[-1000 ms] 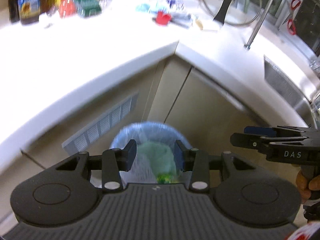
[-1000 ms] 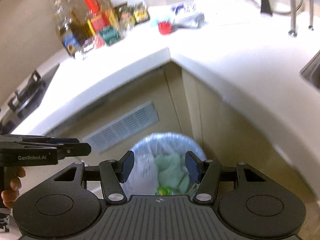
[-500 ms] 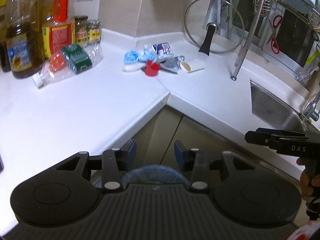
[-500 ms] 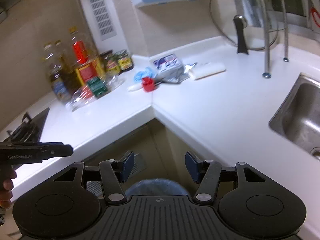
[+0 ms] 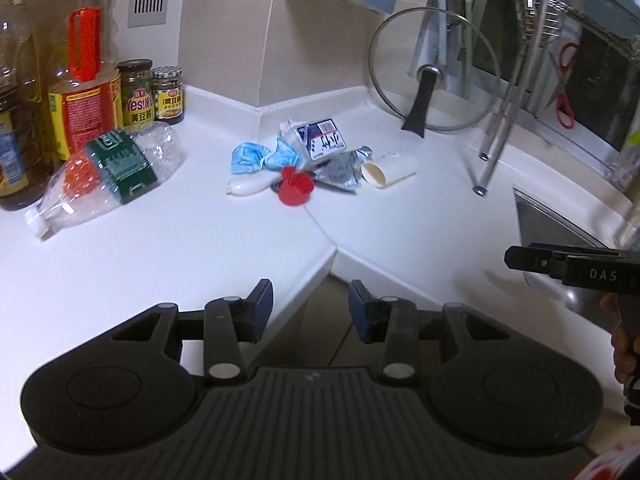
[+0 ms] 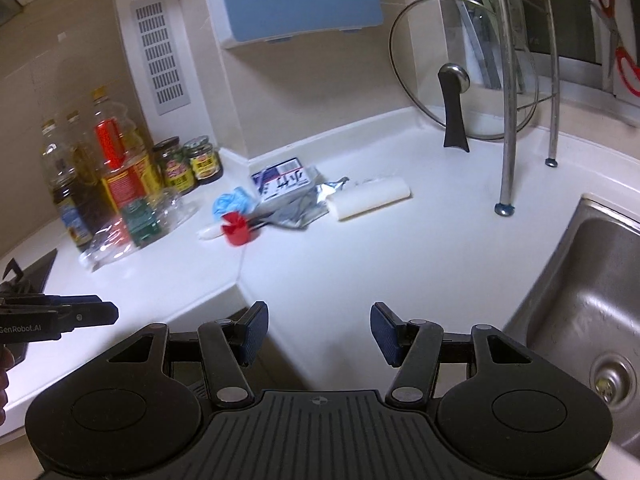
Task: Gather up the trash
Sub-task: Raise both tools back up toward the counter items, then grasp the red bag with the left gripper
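Left gripper [image 5: 310,310]: fingers parted, nothing between the pads, held over the front edge of the white countertop [image 5: 140,264] at the inside corner. Right gripper [image 6: 316,332]: fingers spread wider, also empty, above the same edge; it appeared side-on at 3 o'clock in the left view.

Trash lay in a loose cluster at 12 o'clock of both grippers, well apart from the fingers, near the back wall corner. Cluster held a red cap [image 5: 295,189], a crumpled blue mask [image 5: 256,158] at its 10 o'clock, a small printed carton [image 5: 320,142] at 12 o'clock, silver foil wrapper [image 5: 340,170] and a white roll [image 5: 388,170] toward 3 o'clock. A crushed clear bottle [image 5: 108,178] lay at 9 o'clock of the cluster, beside oil bottles [image 5: 86,80] and jars [image 5: 154,94]. Glass lid [image 6: 452,76] leaned at 1 o'clock; sink [image 6: 588,300] at 3 o'clock in the right view.
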Demonstrator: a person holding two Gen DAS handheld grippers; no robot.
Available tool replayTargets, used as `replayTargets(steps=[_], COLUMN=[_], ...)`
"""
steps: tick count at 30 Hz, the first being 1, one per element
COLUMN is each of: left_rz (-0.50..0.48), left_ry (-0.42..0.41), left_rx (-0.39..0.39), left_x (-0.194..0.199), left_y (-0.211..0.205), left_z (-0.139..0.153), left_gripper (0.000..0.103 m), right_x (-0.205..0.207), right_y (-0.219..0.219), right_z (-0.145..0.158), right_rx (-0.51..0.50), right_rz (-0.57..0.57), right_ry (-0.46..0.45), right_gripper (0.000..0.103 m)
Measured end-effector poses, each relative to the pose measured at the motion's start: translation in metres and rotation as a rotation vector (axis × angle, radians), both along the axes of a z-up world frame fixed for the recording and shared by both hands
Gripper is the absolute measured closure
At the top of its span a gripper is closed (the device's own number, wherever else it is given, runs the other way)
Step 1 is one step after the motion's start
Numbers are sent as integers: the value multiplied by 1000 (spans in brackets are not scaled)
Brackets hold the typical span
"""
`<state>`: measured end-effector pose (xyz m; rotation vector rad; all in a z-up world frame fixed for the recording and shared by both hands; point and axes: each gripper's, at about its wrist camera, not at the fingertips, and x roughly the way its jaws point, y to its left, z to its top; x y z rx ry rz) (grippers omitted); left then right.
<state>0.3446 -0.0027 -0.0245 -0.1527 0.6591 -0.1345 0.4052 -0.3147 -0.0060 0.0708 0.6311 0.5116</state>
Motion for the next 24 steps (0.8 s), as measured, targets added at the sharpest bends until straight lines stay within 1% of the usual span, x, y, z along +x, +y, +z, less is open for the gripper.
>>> replayTargets(steps=[4, 6, 7, 8, 15, 18, 24], left_rz=[39, 54, 63, 70, 120, 146, 193], left_ry=[9, 13, 18, 22, 39, 42, 35], left_rx=[4, 12, 18, 22, 58, 76, 112], left_x=[36, 56, 66, 75, 133, 151, 176], left_y=[-12, -18, -21, -24, -37, -40, -42], left_z=[-5, -8, -10, -12, -25, -31, -38], left_gripper=[64, 62, 61, 59, 53, 50, 50], right_x=[43, 64, 74, 84, 145, 163, 186], right_y=[-2, -4, -5, -7, -13, -13, -11], right_z=[-5, -7, -8, -9, -15, -18, -25], right_rx=[-7, -10, -10, -10, -2, 2, 5], right_rz=[27, 37, 41, 46, 66, 70, 78], right_ry=[17, 20, 21, 20, 26, 31, 46], right_gripper=[46, 41, 35, 31, 30, 30, 30])
